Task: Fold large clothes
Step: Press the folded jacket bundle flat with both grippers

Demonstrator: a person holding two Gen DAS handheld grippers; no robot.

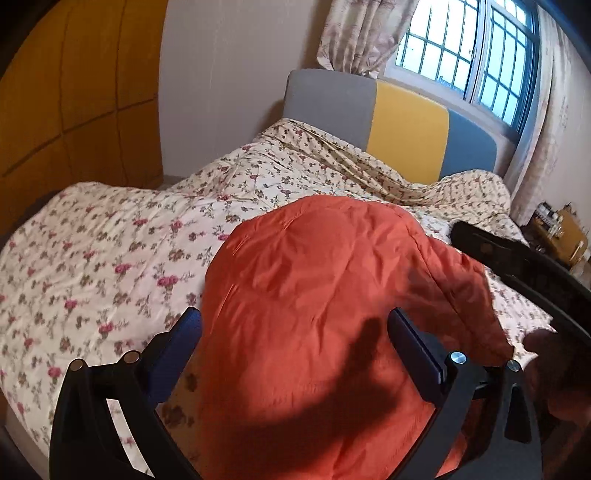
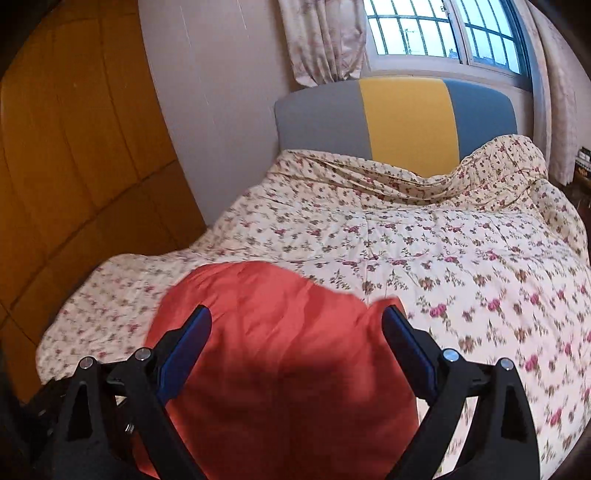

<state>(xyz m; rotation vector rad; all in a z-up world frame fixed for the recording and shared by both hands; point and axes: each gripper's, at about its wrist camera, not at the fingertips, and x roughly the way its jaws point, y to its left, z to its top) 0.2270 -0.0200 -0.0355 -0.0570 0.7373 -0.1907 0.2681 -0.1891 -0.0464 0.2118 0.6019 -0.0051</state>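
An orange quilted garment lies bunched on the floral bedspread near the foot of the bed. My left gripper is open, its blue-padded fingers spread wide over the garment and holding nothing. In the right wrist view the same orange garment lies below my right gripper, which is also open and empty above it. The right gripper's black body shows at the right edge of the left wrist view. The garment's near end is hidden under the gripper frames.
The bed has a grey, yellow and blue headboard under a barred window with curtains. A wooden wardrobe stands on the left. A cluttered stand sits at the bed's right side.
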